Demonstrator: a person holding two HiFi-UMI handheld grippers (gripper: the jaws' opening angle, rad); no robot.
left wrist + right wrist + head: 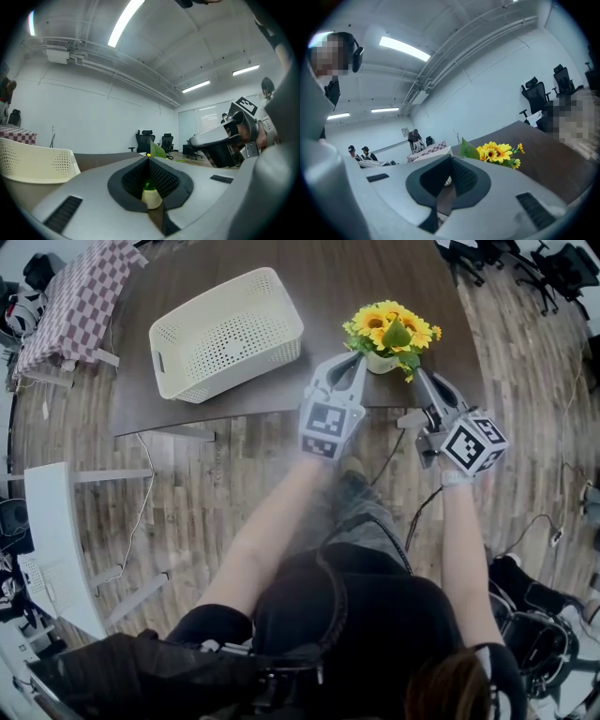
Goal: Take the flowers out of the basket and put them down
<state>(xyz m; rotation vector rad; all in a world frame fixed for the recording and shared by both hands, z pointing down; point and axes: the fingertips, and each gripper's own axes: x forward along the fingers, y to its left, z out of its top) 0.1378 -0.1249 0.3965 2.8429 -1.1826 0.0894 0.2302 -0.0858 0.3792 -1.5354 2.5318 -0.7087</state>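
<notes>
Yellow sunflowers in a small white pot stand on the dark table near its front edge, outside the white perforated basket. My left gripper reaches the pot's left side and my right gripper its right side; both sets of jaws are shut with nothing between them. In the left gripper view the pot shows through the gap behind the shut jaws, and the right gripper is opposite. The right gripper view shows the flowers just beyond its jaws.
The basket lies to the left of the flowers, with nothing showing inside it. A table with a checkered cloth stands at the far left. Office chairs and several people are far off. Cables run across the wooden floor.
</notes>
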